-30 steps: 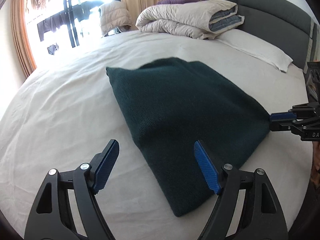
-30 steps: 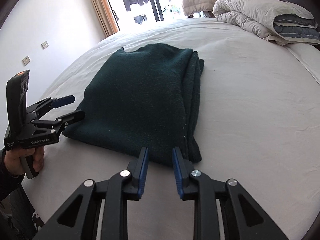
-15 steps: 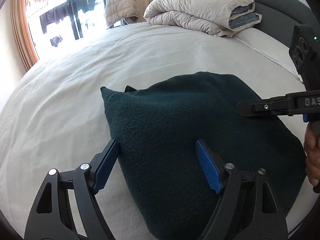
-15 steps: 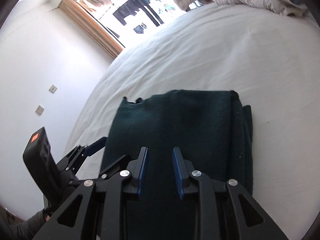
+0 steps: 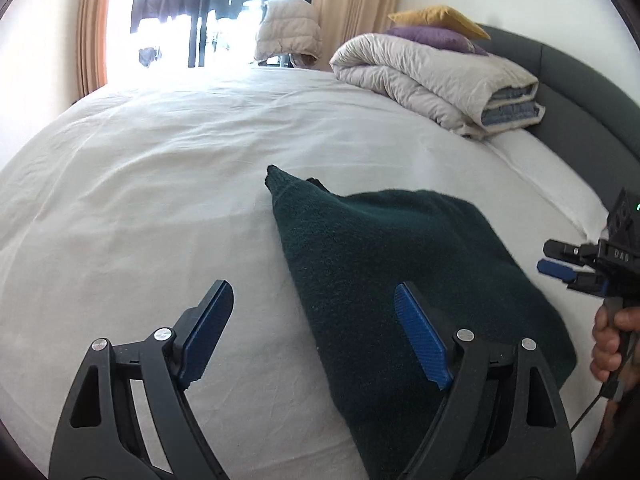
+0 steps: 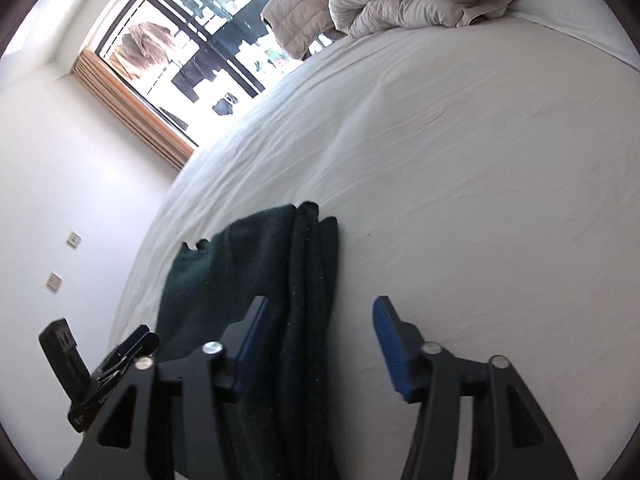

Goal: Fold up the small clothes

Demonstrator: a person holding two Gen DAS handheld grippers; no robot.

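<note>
— Sweater [image 5: 400, 280] looks nearly done: folded, flat on the bed [image 5: 160, 184]. Is either tool gripping it?

— No. The left gripper [image 5: 316, 328] is spread wide over its near-left edge; the right gripper [image 6: 320, 344] gapes too, above the stacked fold edges, holding nothing.

— What's left?

— Maybe one more fold. Bare sheet all round; the rolled duvet [image 5: 436, 76] lies well apart.

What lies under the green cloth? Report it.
The green cloth lies flat on the white sheet of the bed, which shows bare all round it. Its own folded layers show at the right edge. Whatever is between or beneath them is covered.
</note>
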